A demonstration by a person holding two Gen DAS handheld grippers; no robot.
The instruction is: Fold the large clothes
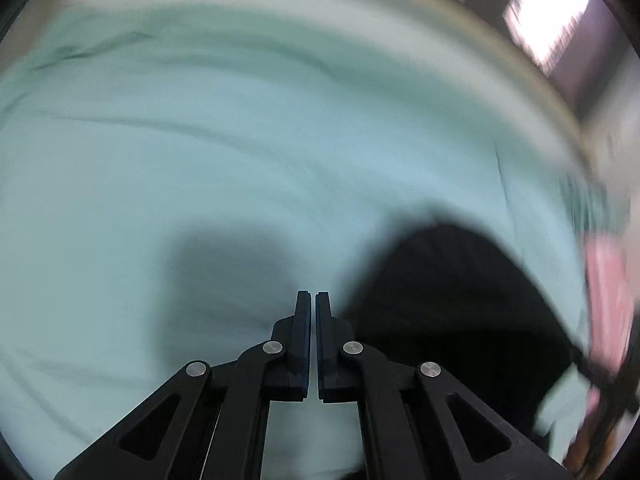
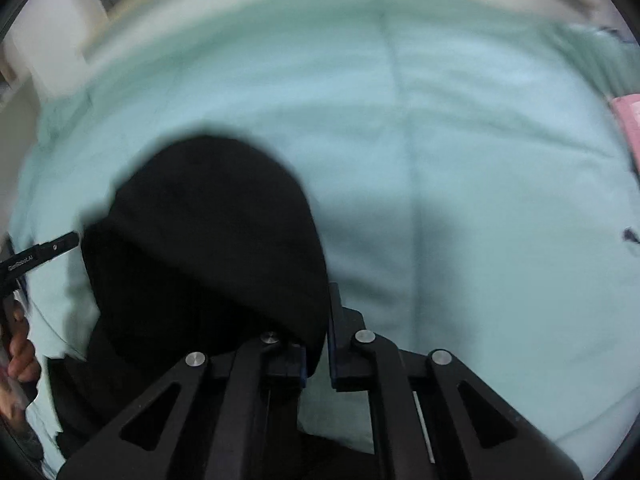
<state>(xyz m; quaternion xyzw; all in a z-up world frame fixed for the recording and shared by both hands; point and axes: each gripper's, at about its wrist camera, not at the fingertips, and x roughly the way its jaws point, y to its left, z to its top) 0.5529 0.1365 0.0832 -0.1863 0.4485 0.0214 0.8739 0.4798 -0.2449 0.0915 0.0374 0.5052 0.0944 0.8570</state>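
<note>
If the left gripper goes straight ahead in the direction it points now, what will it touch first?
Probably the light green sheet. The left gripper is shut and empty, pointing down at bare sheet; the black garment lies off to its right. The blur makes depth uncertain.

Smeared by motion blur across both views: the pale green sheet, a pink thing at the right edge, a bright window cut by the frame, and the black garment, hiding the right gripper's left finger.
</note>
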